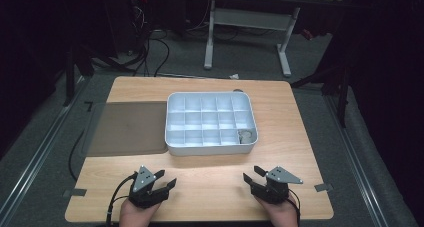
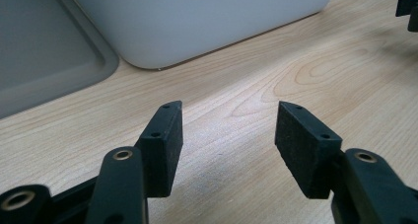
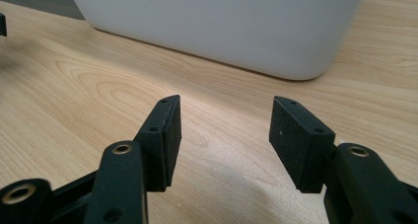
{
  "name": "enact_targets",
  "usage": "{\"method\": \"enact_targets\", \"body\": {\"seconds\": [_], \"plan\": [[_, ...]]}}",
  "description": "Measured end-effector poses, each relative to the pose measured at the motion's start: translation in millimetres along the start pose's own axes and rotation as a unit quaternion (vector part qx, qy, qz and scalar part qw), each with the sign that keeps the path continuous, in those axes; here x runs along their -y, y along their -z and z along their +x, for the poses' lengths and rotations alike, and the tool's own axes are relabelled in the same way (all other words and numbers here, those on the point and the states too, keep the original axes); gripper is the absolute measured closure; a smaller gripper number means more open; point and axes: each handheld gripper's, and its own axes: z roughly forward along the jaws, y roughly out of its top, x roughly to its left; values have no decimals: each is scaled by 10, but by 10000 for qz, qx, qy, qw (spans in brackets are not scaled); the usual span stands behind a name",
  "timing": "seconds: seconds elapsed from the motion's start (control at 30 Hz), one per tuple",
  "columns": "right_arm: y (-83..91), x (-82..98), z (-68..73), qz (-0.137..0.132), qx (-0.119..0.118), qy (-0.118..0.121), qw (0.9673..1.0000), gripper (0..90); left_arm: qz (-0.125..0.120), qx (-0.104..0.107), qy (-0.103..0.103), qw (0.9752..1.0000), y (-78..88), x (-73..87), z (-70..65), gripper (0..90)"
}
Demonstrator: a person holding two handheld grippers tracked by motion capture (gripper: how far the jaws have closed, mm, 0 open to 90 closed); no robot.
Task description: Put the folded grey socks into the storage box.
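A white tray (image 1: 172, 99) with several compartments sits mid-table; its front right compartment holds a small grey metallic object (image 1: 245, 135). My left gripper (image 1: 165, 179) rests open near the front left edge, nothing between its jaws. My right gripper (image 1: 252, 173) rests open at the front right, also with nothing held. In the left gripper view the left gripper (image 2: 229, 108) faces the tray's white wall (image 2: 207, 21) across bare wood. From the right gripper view, the right gripper (image 3: 226, 103) points at the tray's wall (image 3: 222, 21) too.
A flat grey lid or mat (image 1: 127, 128) lies left of the tray, seen as a grey rimmed panel (image 2: 44, 51) in the left gripper view. The wooden table (image 1: 210, 187) is bare between the grippers. Beyond the table stand a desk frame (image 1: 247, 17) and cables (image 1: 155, 47) on the floor.
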Motion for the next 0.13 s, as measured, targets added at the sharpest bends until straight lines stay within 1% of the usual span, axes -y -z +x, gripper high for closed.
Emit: {"method": "enact_targets", "body": {"seconds": [0.13], "plan": [[-20,13,-8,43,-16,-41,10000,466,-9,27,9,10000,14,1,13,445]]}}
